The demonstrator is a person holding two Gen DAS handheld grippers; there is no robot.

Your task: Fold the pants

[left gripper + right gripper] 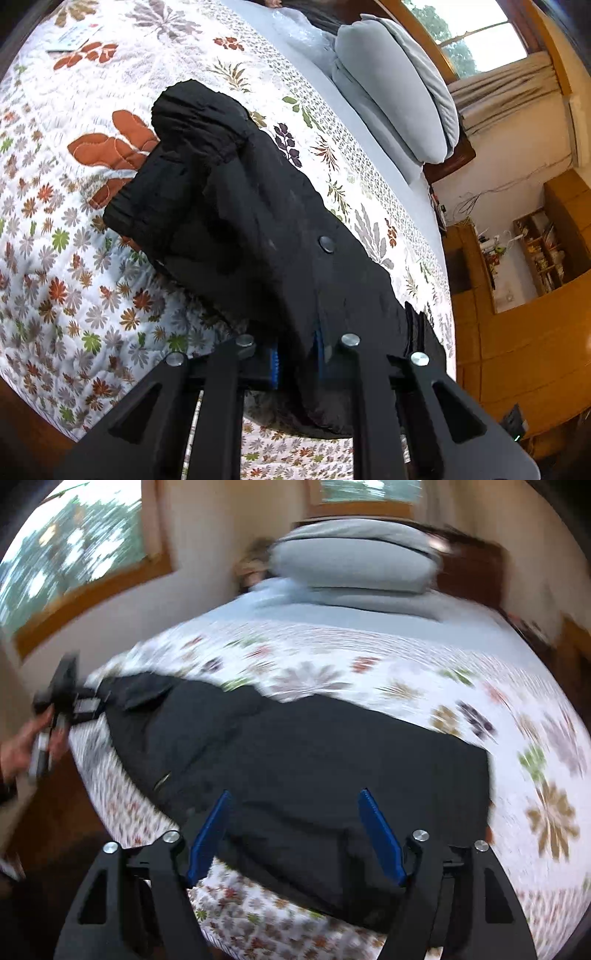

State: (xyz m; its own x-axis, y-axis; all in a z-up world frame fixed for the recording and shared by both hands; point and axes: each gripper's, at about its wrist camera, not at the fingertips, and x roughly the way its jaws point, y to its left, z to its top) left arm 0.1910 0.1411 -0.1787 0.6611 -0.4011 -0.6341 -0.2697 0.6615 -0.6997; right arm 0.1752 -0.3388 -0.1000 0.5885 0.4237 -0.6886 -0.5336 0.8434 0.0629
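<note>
Black pants (236, 221) lie across a floral quilt (74, 258) on a bed. In the left wrist view my left gripper (297, 360) is shut on one end of the pants, the fabric pinched between its blue pads and lifted a little; the far end lies bunched. In the blurred right wrist view the pants (314, 760) stretch from left to right. My right gripper (295, 797) is open, its blue fingers (380, 834) spread just above the near edge of the pants, holding nothing. The left gripper (70, 698) shows at the far left, on the pants' end.
Grey pillows (391, 96) are stacked at the head of the bed (354, 565). A card (74, 35) lies on the quilt far from the pants. Wooden shelves (543, 247) and a window (469, 33) stand beyond the bed. The quilt's edge drops off near both grippers.
</note>
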